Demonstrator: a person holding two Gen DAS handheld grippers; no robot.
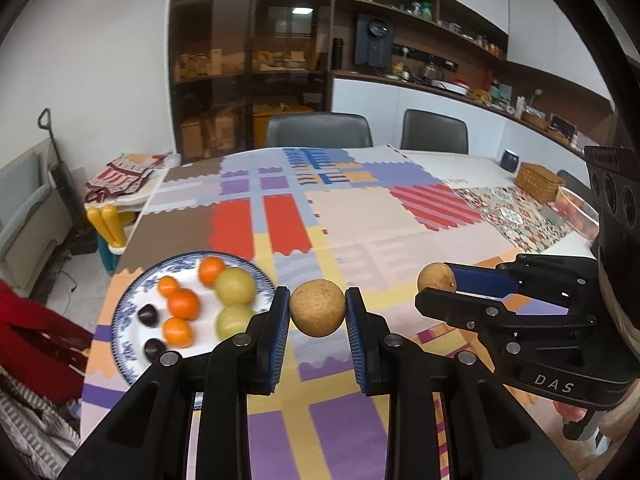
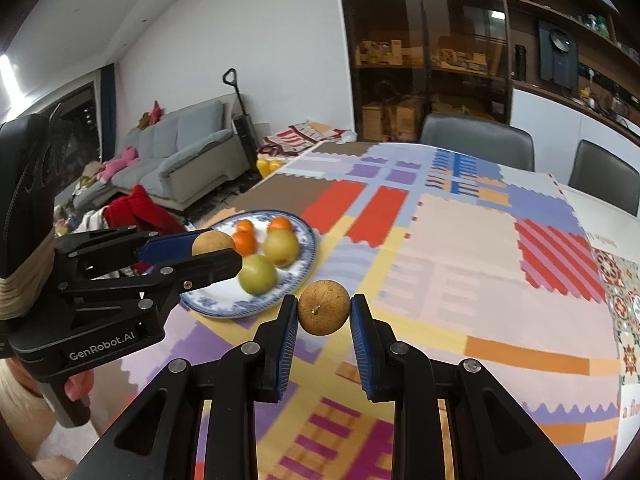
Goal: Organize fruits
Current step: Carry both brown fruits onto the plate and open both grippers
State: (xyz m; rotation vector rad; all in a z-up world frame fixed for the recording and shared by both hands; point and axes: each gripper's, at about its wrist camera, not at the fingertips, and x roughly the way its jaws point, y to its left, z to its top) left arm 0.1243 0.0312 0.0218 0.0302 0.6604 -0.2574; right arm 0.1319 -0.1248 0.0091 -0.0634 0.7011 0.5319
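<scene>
Fruits were split between a plate and the two tongs: the blue-patterned plate [image 1: 132, 300] sat on the counter [image 1: 360, 216], which was covered by a patchwork cloth, and it carried several small oranges [image 1: 183, 304], two pale green round fruits [image 1: 235, 286] and two dark plum-coloured ones [image 1: 147, 315]. The left tongs [image 1: 318, 312] were clenched on a round, tan, rough-skinned fruit [image 1: 317, 308], held off the cloth just beside the plate's near rim. The right tongs [image 2: 323, 314] gripped a second brown fruit [image 2: 323, 307] of the same kind, this one showing a small stem at its centre, above the cloth near the plate's edge. The left wrist view took in the whole plate, including the dark fruits at its near-left side, and caught the right tongs [image 1: 438, 286] from the side, well apart from the plate on the right. The right wrist view showed the left tongs [image 2: 214, 250] from the side, their fruit [image 2: 212, 243] overlapping the plate [image 2: 308, 256] and hiding part of it, so the dark fruits could not be seen there. That view alone showed a grey sofa [image 2: 180, 148] beyond the counter's far left.
</scene>
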